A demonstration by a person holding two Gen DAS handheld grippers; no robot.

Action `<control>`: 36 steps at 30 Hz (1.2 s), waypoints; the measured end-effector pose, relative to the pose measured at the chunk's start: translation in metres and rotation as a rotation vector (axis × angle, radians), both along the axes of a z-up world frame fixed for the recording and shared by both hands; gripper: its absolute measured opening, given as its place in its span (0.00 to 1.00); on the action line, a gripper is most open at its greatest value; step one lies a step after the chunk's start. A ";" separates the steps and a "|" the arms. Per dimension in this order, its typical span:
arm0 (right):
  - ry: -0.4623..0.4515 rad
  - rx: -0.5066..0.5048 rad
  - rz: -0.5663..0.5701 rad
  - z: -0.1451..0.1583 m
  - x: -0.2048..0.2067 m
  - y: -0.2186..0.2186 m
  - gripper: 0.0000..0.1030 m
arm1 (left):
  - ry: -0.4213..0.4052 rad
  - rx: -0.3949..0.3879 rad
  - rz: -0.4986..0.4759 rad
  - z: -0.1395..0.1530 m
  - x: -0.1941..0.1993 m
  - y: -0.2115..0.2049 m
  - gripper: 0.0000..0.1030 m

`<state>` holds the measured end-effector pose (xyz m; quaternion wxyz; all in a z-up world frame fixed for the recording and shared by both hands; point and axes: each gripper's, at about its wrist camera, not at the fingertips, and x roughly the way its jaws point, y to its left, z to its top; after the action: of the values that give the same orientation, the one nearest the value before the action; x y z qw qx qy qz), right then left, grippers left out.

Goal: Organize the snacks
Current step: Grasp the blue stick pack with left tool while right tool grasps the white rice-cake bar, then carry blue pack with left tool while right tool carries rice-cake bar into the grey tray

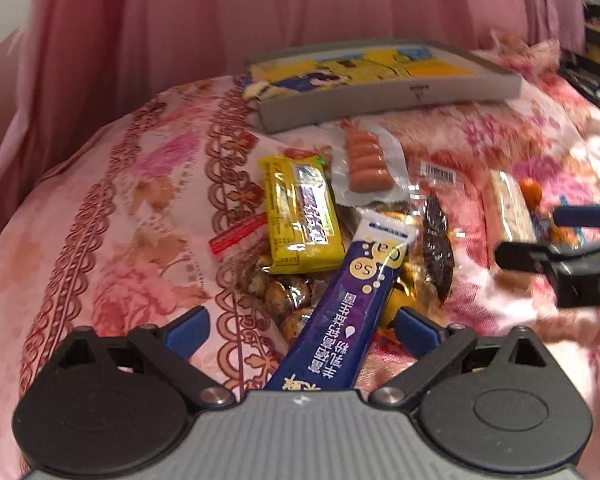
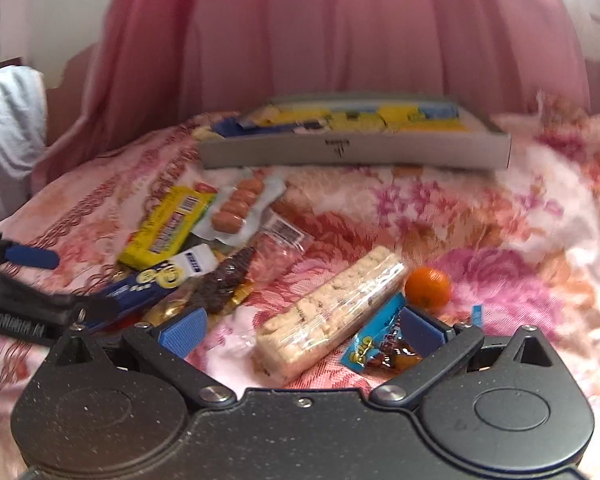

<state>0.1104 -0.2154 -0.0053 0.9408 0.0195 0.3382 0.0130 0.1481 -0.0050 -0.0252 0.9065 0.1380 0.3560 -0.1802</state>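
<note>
Spreading wide, the left hand-held gripper (image 1: 302, 330) has its blue pads on either side of a long purple stick pack (image 1: 342, 308) without touching it; the near end of that pack is cut off behind the gripper's grey body. Just ahead of it lie a yellow wrapped bar (image 1: 300, 216), a clear pack of small sausages (image 1: 366, 164) and a dark dried snack in clear wrap (image 1: 438, 248), all overlapping on a pile of gold-wrapped pieces (image 1: 288, 296) that are mostly buried and hard to identify. Farther ahead sits a shallow grey box (image 1: 388, 98) with yellow and blue packets inside; its print is too blurred to read. The right hand-held gripper (image 2: 302, 330) is also wide open with nothing between its pads. A clear-wrapped rice cracker bar (image 2: 332, 308) lies just ahead, between the fingers, and a blue candy packet (image 2: 380, 350) sits against the right finger, partly hidden by it. A small orange (image 2: 428, 286) rests just beyond that finger. Everything lies on a pink floral bedspread (image 2: 500, 240), with a pink curtain (image 2: 340, 32) behind. Motion blur smears the bedspread's right side in both views.
</note>
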 end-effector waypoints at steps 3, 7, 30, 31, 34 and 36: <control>0.029 0.026 -0.027 -0.009 0.013 -0.001 0.92 | 0.037 0.005 -0.028 -0.006 0.007 0.000 0.86; 0.052 0.047 -0.075 -0.019 0.027 -0.002 0.85 | 0.075 -0.022 -0.069 -0.008 0.011 0.001 0.73; 0.152 0.138 -0.109 -0.021 0.020 -0.003 0.40 | 0.311 -0.100 0.034 0.003 0.013 -0.008 0.47; 0.160 0.128 -0.109 -0.023 0.021 -0.001 0.40 | 0.311 -0.098 0.038 0.002 0.013 -0.009 0.47; 0.152 0.103 -0.104 -0.023 0.022 0.003 0.41 | 0.301 -0.084 0.054 0.001 0.011 -0.014 0.47; 0.146 0.094 -0.096 -0.023 0.019 0.004 0.37 | 0.318 -0.086 0.053 0.003 0.007 -0.015 0.37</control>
<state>0.1295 -0.2118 -0.0282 0.9113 0.0806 0.4034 -0.0174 0.1548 -0.0196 -0.0226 0.8483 0.0592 0.4903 -0.1910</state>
